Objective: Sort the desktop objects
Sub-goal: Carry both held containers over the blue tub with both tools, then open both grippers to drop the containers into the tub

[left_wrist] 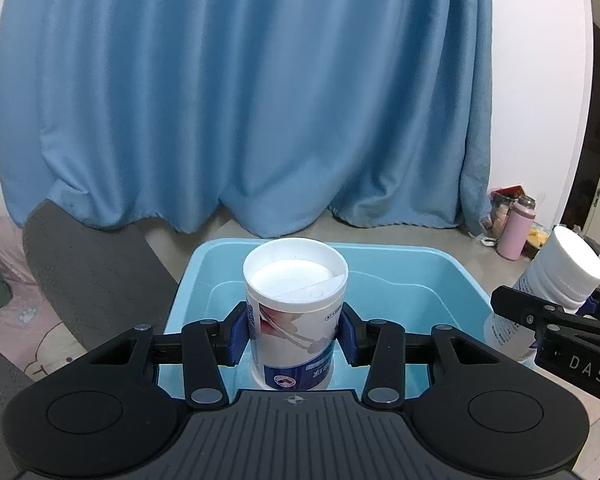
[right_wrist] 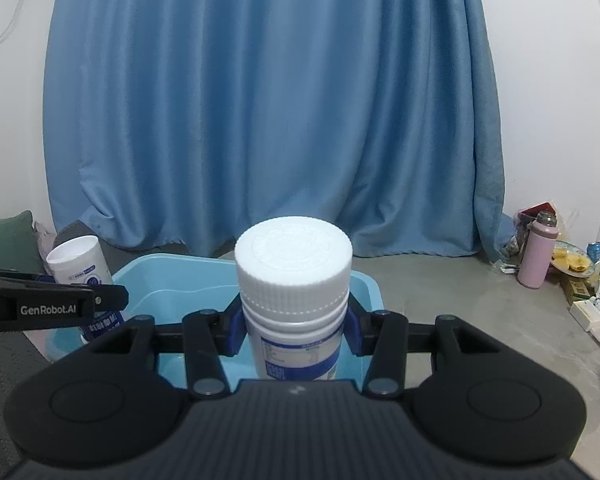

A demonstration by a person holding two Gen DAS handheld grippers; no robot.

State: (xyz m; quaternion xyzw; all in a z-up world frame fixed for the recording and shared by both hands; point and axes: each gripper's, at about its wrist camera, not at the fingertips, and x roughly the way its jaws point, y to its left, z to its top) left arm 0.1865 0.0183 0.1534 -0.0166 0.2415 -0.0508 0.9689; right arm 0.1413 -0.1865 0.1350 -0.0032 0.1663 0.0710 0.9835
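My left gripper point(left_wrist: 295, 334) is shut on a white canister point(left_wrist: 295, 304) with a blue and white label and a recessed lid, held upright over a light blue plastic bin point(left_wrist: 420, 272). My right gripper point(right_wrist: 294, 326) is shut on a white pill bottle point(right_wrist: 294, 300) with a ribbed screw cap and blue label, held upright over the same bin point(right_wrist: 172, 276). The right gripper and its bottle point(left_wrist: 556, 280) show at the right edge of the left wrist view. The left gripper's canister point(right_wrist: 80, 268) shows at the left of the right wrist view.
A blue curtain point(left_wrist: 240, 100) hangs behind the bin on the grey floor. A pink flask point(right_wrist: 538, 252), a plate of food point(right_wrist: 572, 264) and small boxes and bottles point(right_wrist: 596, 308) lie at the right. A dark grey cushion point(left_wrist: 88, 264) and pink bedding point(left_wrist: 16, 300) are at the left.
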